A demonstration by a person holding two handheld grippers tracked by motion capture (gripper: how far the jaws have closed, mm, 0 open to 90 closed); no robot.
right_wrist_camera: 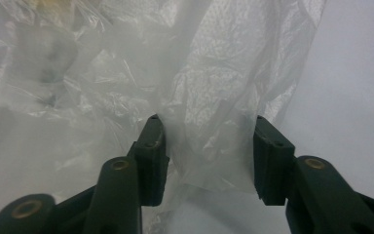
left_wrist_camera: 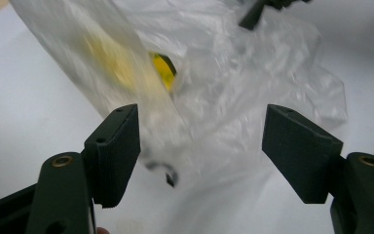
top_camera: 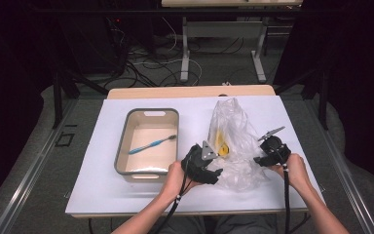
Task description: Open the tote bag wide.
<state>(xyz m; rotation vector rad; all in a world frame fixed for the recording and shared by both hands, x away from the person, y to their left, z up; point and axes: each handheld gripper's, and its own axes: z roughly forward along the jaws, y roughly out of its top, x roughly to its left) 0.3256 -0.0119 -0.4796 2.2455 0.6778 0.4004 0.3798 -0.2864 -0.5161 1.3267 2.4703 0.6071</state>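
A crumpled clear plastic bag [top_camera: 236, 139] lies on the white table top with a yellow object [top_camera: 220, 145] inside it. My left gripper [top_camera: 215, 174] is at the bag's near left side. In the left gripper view its jaws [left_wrist_camera: 202, 146] stand wide apart, with loose bag film [left_wrist_camera: 224, 87] and the yellow object [left_wrist_camera: 163, 68] beyond them. My right gripper [top_camera: 260, 159] is at the bag's right side. In the right gripper view its jaws [right_wrist_camera: 207, 156] are parted, and a fold of the bag [right_wrist_camera: 209, 112] hangs between them unsqueezed.
A grey-rimmed white basin [top_camera: 121, 146] stands left of the bag and holds a blue toothbrush [top_camera: 152, 145]. The white sheet [top_camera: 107, 190] covers the table to its front edge. A small dark curved piece [left_wrist_camera: 168, 174] shows through the film near the left gripper.
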